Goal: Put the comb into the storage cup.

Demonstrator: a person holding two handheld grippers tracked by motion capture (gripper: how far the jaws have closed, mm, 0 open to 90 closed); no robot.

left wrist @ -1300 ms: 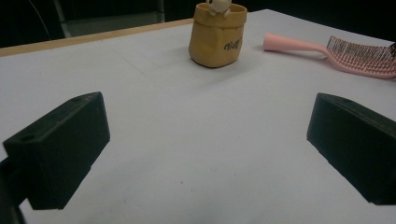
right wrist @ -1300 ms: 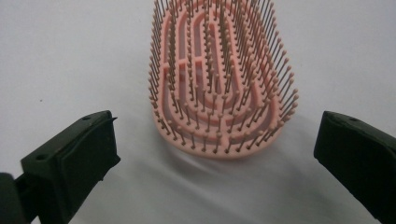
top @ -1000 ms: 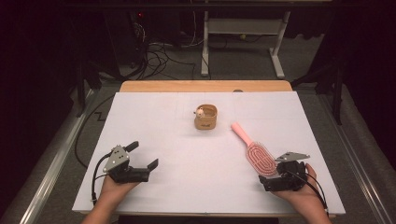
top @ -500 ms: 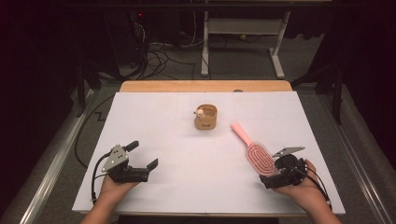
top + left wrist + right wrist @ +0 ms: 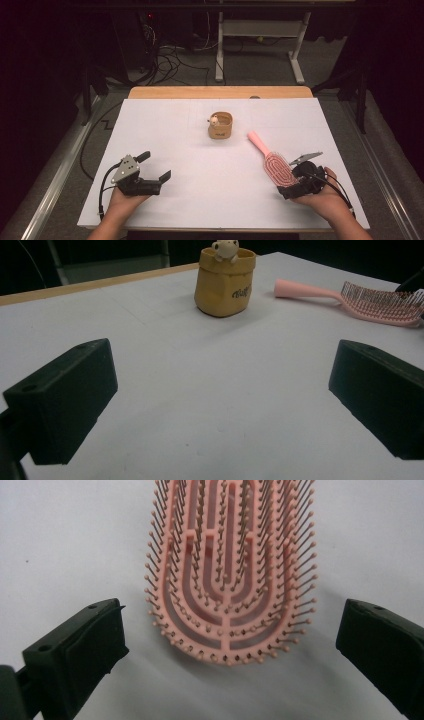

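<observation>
White table (image 5: 165, 125), pink brush (image 5: 274, 162) lined up for pickup by right gripper (image 5: 286, 186).

White sheet covers most of the table, w/ a wood strip left bare at the far edge; wide open room is left mid-table betw. the two hands. Small tan pouch (image 5: 220, 126) w/ a toy peeking out sits centre-far, well apart from both tools. Brush lies bristles-up at the right, handle aimed at the pouch, head end nearest the right gripper, whose jaws are spread wide to either side of the head, not yet touching. Step judged: approach before grasp; next, jaws need to be advanced and closed across the head. Left gripper (image 5: 157, 170) is held spread too, nothing betw. its jaws, near the front-left edge.
</observation>
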